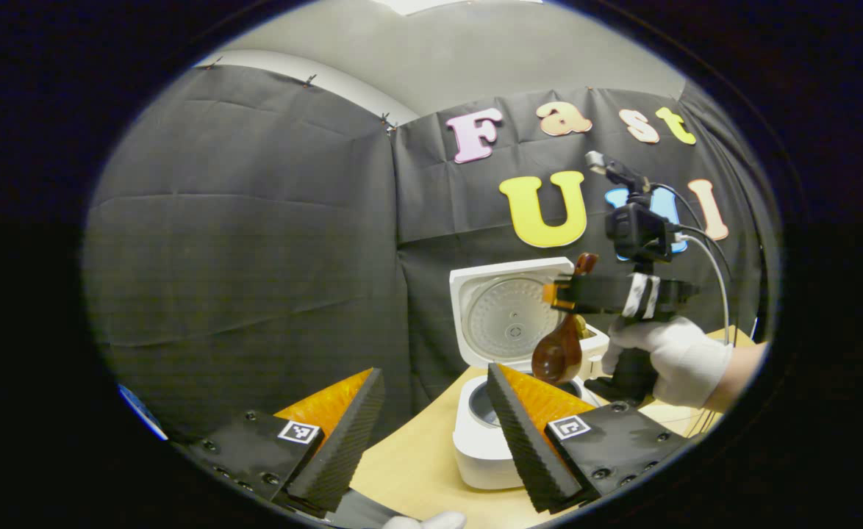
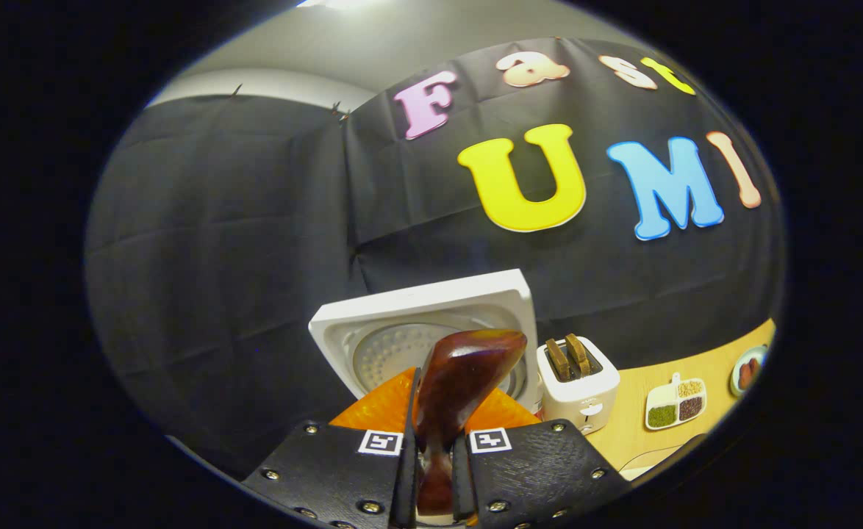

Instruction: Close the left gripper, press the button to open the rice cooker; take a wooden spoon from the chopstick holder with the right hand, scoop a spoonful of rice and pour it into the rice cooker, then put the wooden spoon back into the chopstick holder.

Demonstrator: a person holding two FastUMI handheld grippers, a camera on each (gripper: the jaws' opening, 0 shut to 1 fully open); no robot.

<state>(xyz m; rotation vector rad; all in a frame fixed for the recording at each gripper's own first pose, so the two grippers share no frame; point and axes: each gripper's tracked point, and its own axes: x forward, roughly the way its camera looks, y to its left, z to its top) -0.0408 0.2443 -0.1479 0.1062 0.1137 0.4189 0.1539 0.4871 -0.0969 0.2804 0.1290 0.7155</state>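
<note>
The white rice cooker stands on the wooden table with its lid swung up. My left gripper hangs open in front of it, nothing between its fingers. In the left gripper view a white-gloved hand holds my right gripper, shut on a dark wooden spoon. The spoon's bowl hangs down over the cooker's open pot. In the right gripper view, my right gripper pinches the spoon upright between both fingers, with the raised lid just behind it. I cannot see whether rice lies in the spoon.
A white toaster with two slices of toast stands right of the cooker. Farther right on the table are a divided dish of grains and a small plate. Black cloth walls close in the back and left.
</note>
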